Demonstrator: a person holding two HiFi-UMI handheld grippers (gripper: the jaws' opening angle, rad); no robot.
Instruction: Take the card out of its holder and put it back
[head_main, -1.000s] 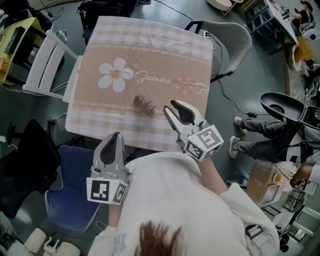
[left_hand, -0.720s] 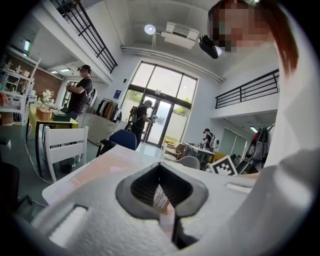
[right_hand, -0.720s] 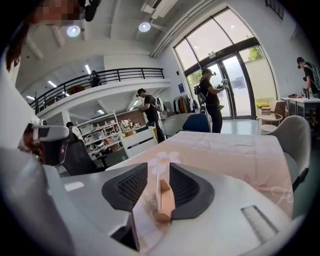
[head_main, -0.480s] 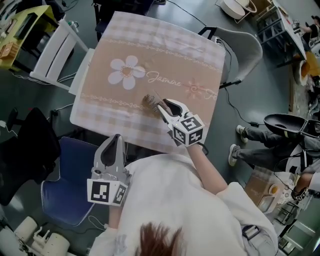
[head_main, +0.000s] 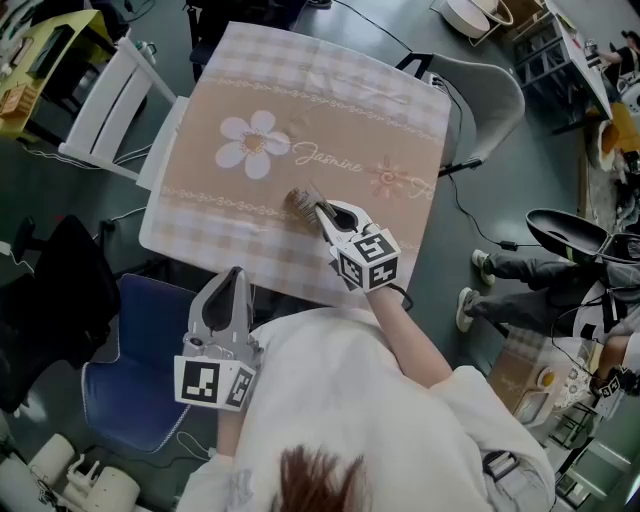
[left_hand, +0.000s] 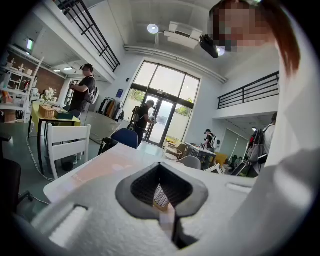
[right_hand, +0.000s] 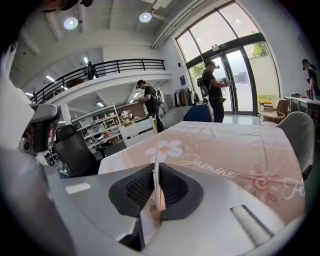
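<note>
In the head view, the right tongs (head_main: 322, 211) have dropped from above the near part of the tablecloth (head_main: 330, 110) onto the holder (head_main: 297, 201). It now sits right at their tips, though what stands in it is too small to pick out from up here. The left tongs (head_main: 231, 277) hang off the near edge of the tablecloth, well apart from the holder, tips together. In the left gripper view those jaws meet with nothing between them. Through the hollow behind their tips I see only a striped thing far ahead, probably the holder. In the right gripper view the jaws have just been closing, and the pads now press on the card (right_hand: 156, 172), which stands upright and edge-on between them. So I read the grasp as made: the card is pinched but, as far as I can judge, not yet drawn out of the holder. The pull comes next, and I'd draw straight along the card so the holder doesn't tip or come along.
</note>
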